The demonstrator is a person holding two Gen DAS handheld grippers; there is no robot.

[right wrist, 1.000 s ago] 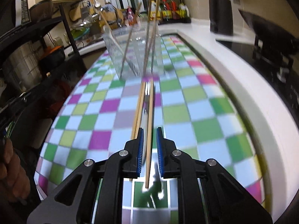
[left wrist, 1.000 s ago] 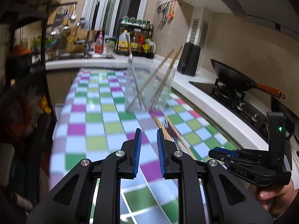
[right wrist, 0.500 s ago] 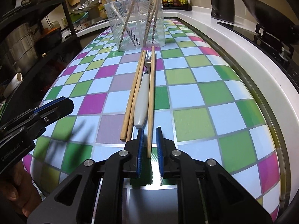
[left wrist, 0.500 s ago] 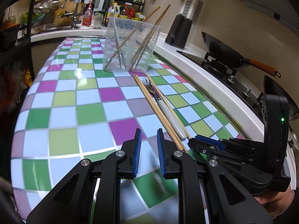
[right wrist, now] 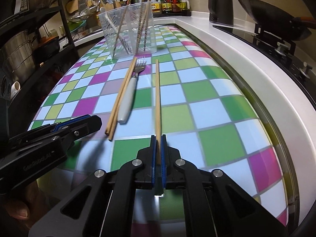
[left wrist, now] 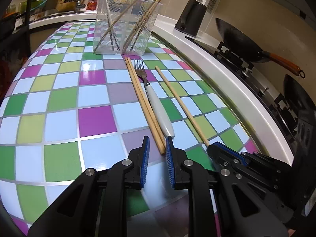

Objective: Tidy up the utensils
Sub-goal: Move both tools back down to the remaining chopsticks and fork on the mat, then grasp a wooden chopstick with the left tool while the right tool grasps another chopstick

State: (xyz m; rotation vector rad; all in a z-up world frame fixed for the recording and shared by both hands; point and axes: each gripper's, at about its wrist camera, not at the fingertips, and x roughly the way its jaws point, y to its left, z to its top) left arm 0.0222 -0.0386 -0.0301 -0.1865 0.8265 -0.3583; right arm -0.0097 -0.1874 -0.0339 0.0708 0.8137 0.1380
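A clear plastic utensil holder (left wrist: pixel 126 29) (right wrist: pixel 130 39) stands at the far end of the checkered table with several chopsticks and a spoon in it. On the table lie a pair of chopsticks (left wrist: pixel 142 98) (right wrist: pixel 120 96), a white-handled fork (left wrist: pixel 158 106) (right wrist: pixel 126 102) and a single chopstick (left wrist: pixel 181 102) (right wrist: pixel 157 90). My right gripper (right wrist: pixel 158 138) (left wrist: pixel 215 148) finishes closing on the near end of the single chopstick, and its pads press it. My left gripper (left wrist: pixel 158 140) (right wrist: pixel 92 121) is slightly open, with the near end of the pair lying between its fingers, untouched.
A raised white counter edge (left wrist: pixel 227 83) runs along the table's right side. Beyond it are a stove with a wok (left wrist: pixel 241 41) and a black kettle (left wrist: pixel 190 19). A dark shelf rack with pots (right wrist: pixel 29 39) stands to the left. A person's hand (right wrist: pixel 17 213) holds the left gripper.
Both grippers came down toward the table. The right jaws closed on the single chopstick, which now lies apart from the fork. The left gripper reached the near end of the chopstick pair.
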